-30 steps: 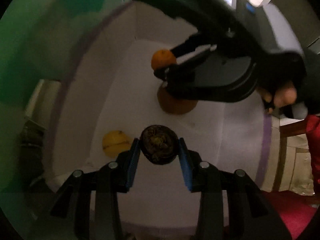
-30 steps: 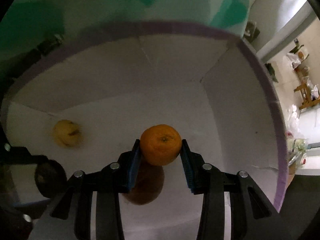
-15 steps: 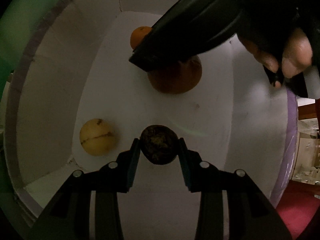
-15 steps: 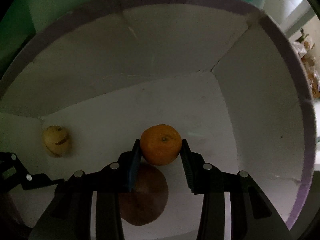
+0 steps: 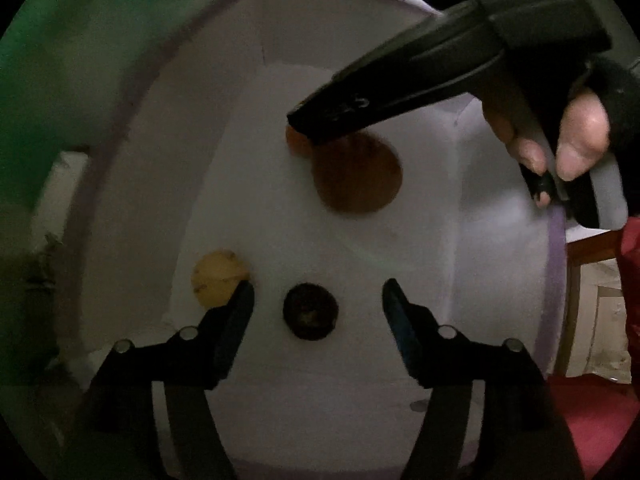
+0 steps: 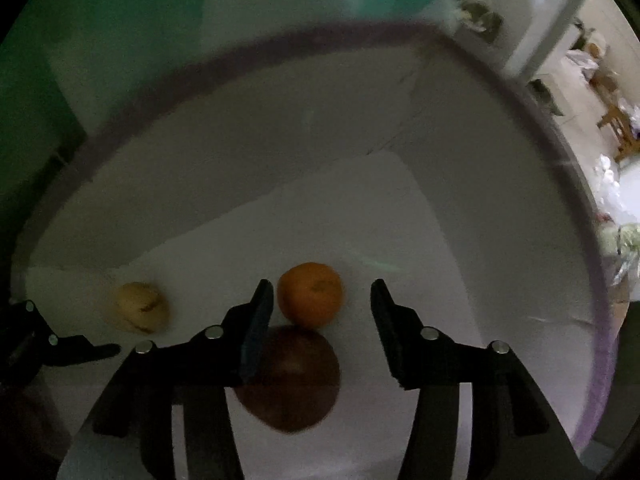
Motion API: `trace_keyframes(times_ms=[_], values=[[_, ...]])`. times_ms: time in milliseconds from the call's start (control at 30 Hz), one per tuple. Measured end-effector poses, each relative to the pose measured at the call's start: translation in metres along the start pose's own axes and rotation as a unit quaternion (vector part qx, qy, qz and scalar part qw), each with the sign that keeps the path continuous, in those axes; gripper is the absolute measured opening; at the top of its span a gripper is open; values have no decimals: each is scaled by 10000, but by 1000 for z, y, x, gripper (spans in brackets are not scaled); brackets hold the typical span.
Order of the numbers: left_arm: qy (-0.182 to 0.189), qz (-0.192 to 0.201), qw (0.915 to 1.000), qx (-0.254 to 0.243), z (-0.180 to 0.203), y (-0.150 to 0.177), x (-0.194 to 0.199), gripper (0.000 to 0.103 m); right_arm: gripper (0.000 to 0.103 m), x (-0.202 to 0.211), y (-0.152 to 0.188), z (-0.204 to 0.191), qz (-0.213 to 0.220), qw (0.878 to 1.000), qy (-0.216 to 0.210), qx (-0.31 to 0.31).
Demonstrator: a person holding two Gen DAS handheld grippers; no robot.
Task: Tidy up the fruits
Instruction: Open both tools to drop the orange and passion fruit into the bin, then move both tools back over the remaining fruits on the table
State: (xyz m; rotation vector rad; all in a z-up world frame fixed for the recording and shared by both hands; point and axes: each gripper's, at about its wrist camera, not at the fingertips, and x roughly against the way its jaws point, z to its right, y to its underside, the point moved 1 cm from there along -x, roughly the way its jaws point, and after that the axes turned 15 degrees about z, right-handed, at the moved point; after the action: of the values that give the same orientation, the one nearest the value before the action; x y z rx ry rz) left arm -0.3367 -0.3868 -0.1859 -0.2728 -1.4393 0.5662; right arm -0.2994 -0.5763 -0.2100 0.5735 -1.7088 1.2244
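Left wrist view: left gripper (image 5: 318,300) jaws were opening, dark fruit (image 5: 310,311) loose between them on box (image 5: 400,264) floor. Right gripper (image 6: 322,300) jaws likewise opening around orange (image 6: 311,299). Orange: light, firm, likely rolls; grip across its middle.

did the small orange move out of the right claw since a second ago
Yes. The small orange now lies free on the white box floor, against the brown fruit, with the opening right claw no longer pinching it.
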Motion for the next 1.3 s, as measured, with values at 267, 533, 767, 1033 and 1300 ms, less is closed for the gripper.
trace_keyframes(times_ms=[267,533,767,1033,1300], values=[[-37,1795,9836,-180,-1,1,136,97,77,132,-28,10,1779,9826,-125,-527],[-1013,3376,9355,256,-40,23,277,101,87,275,-67,-95,4003,9088,-1175,-127],[-2450,3931,8716,1603,-143,93,362,101,87,272,-121,-246,3879,9046,-1764,133],[-4116,3727,7778,2946,-262,171,424,101,87,168,-166,-409,3231,9280,-1236,1384],[-3906,3667,7110,4555,-336,242,438,101,87,57,-244,-502,2547,9439,-509,2038]])
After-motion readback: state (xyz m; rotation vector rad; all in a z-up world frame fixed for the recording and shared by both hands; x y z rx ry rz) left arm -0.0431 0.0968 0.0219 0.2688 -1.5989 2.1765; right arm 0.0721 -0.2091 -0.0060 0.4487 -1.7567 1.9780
